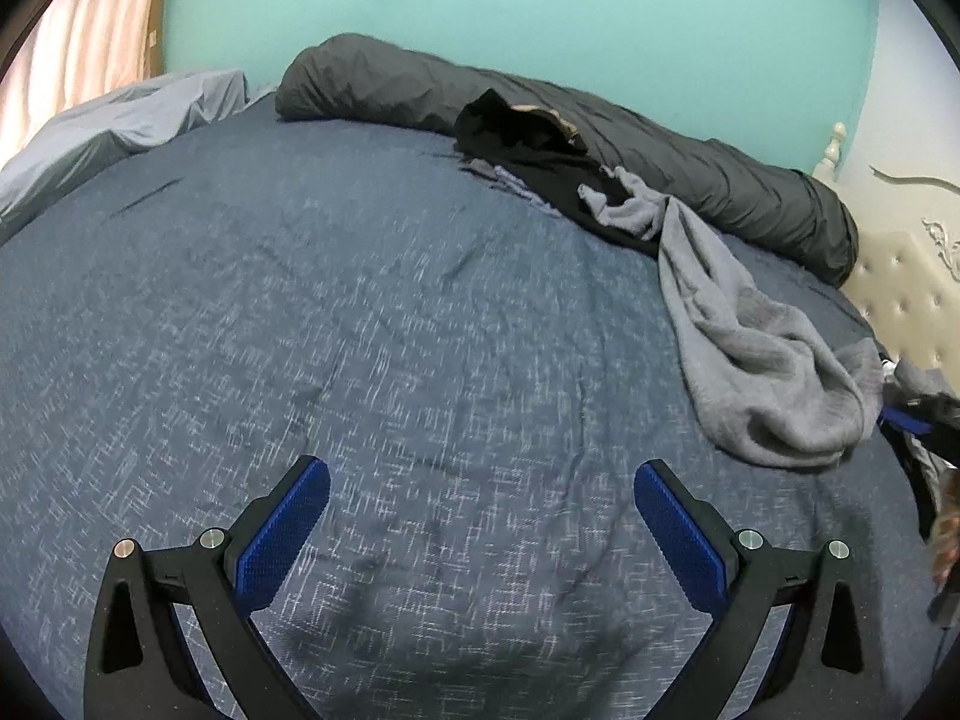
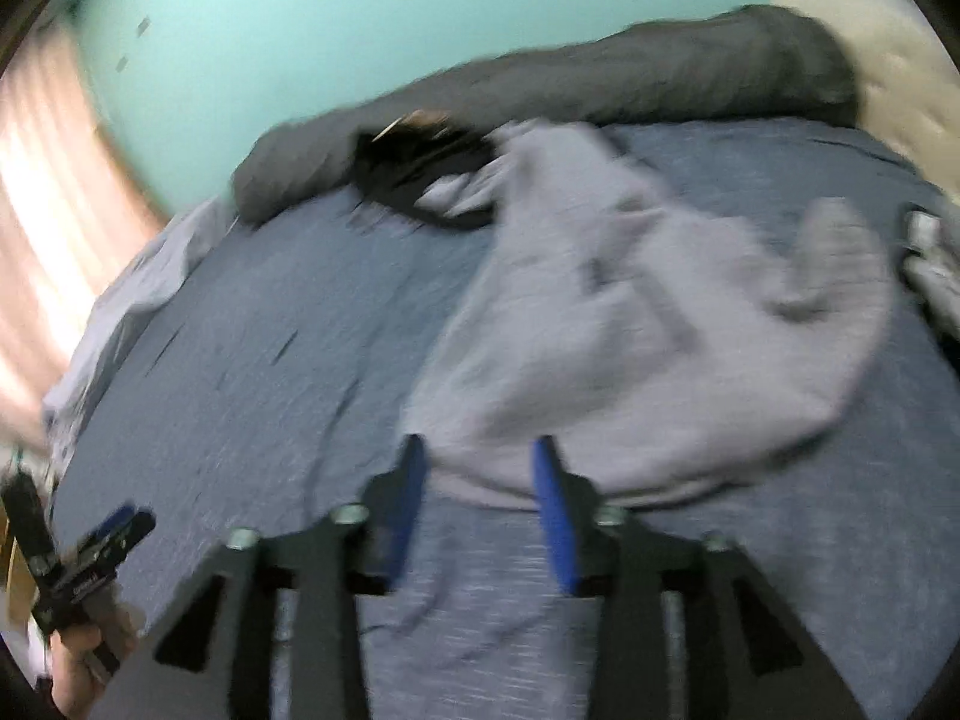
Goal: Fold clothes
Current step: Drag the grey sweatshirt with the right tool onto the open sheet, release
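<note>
Both grippers, left (image 1: 482,480) and right (image 2: 480,456), hover jaws apart and empty over a blue bedspread (image 1: 300,330) by a teal wall (image 1: 540,12), the crumpled grey garment (image 1: 756,348) lying beside a dark rolled duvet (image 1: 690,162).

**Left wrist view: open jaws over bare bedspread, clothes toward the far right**

Left gripper (image 1: 482,498) low in view, blue pads (image 1: 282,534) spread wide, nothing between them; only the blue flecked bedspread (image 1: 360,312) beneath. Grey garment (image 1: 756,360) lies crumpled near the bed's right edge, its narrow end running up to a black garment (image 1: 528,150) at the far edge. The two overlap there. Dark grey rolled duvet (image 1: 690,168) stretches along the far edge, behind both; the black garment leans on it. Pale blue sheet (image 1: 132,120) bunched at the far left corner. Teal wall (image 1: 510,12) behind. Cream tufted headboard (image 1: 894,288) at the right. More dark fabric at the right edge, unclear.
</note>
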A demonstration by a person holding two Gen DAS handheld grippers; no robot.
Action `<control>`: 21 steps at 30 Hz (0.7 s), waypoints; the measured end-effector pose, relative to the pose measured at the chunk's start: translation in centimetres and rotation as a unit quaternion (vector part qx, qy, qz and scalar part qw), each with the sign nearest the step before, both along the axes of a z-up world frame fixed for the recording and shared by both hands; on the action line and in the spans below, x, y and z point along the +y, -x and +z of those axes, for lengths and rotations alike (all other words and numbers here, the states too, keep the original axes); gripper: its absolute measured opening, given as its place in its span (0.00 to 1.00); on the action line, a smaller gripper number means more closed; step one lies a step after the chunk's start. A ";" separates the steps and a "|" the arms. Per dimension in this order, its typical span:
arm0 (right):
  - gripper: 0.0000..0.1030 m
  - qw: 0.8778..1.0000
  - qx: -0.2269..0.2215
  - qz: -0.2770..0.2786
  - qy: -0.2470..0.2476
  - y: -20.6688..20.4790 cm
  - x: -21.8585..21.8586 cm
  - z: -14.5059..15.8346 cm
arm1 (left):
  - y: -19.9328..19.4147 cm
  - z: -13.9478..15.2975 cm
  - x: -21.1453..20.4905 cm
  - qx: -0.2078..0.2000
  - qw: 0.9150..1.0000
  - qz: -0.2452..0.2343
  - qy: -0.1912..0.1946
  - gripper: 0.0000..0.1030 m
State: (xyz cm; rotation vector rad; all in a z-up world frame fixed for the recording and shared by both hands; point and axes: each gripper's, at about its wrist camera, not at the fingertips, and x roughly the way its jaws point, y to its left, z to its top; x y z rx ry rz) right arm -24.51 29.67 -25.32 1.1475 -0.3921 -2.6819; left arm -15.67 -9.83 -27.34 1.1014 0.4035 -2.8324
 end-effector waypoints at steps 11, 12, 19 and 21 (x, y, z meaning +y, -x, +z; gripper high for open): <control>0.58 0.981 -0.077 -0.172 0.042 1.6 12.0 -5.0 | 0.7 -1.0 -0.5 -0.005 1.000 0.001 0.008 1.00; 0.58 0.980 -0.076 -0.174 0.052 2.0 12.2 -5.4 | 0.8 -1.1 -0.5 -0.006 1.000 0.000 0.009 1.00; 0.53 0.982 -0.078 -0.158 0.073 5.1 11.4 -7.2 | 1.3 -1.9 -0.4 -0.015 1.000 -0.006 0.009 1.00; 0.21 0.986 -0.068 -0.147 0.039 5.9 10.3 -6.4 | 1.3 -1.9 -0.4 -0.015 1.000 -0.007 0.014 1.00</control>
